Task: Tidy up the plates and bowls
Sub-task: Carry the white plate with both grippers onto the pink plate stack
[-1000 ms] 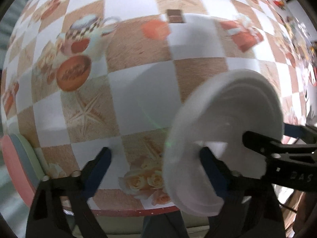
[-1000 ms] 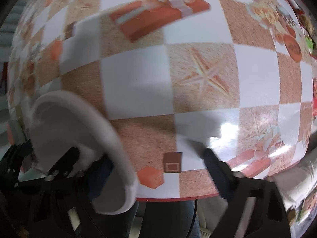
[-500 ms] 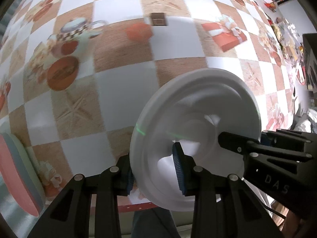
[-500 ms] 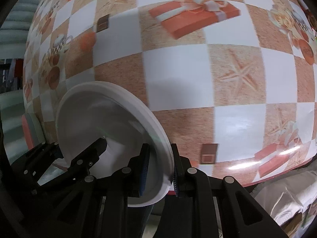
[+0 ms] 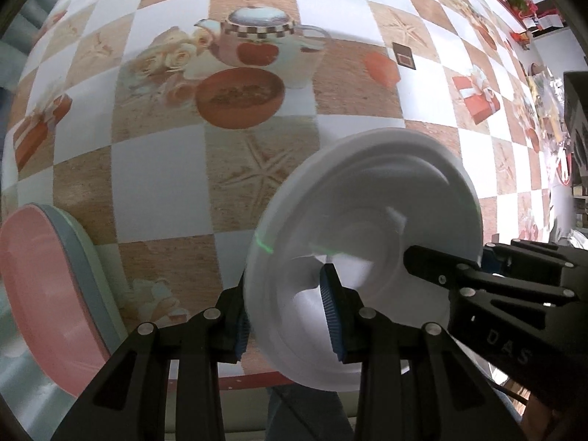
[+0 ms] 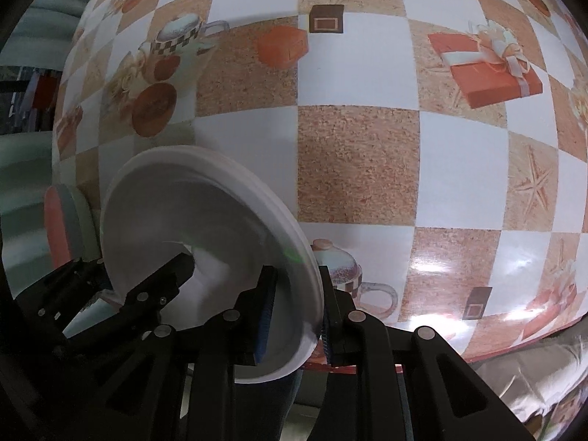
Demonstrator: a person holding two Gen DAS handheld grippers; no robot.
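Both grippers have closed since a second ago: then their jaws stood spread around the rim of the white plate, and they have just been closing, so now each pair pinches that rim. From the left wrist view the left gripper has one blue-padded finger outside the plate's edge and the other inside the hollow. From the right wrist view the right gripper clamps the opposite edge the same way, rim between its pads. The whole patterned cloth has also slid across both views, and the stack at the left has come further into sight.

Held between the two grippers, the plate is tilted above the near edge of the bench. It is plain white and round, with a stepped rim of concentric ridges and a shallow centre.

Just to the left, at the bench's near corner, sits a stack of plates, pink on top with grey-blue and pale green rims beneath. It is apart from the white plate.

Beyond lies the bench's checkered cloth, white and tan squares printed with starfish, a teapot, roses and red gift boxes. Blurred room clutter shows at the far right.
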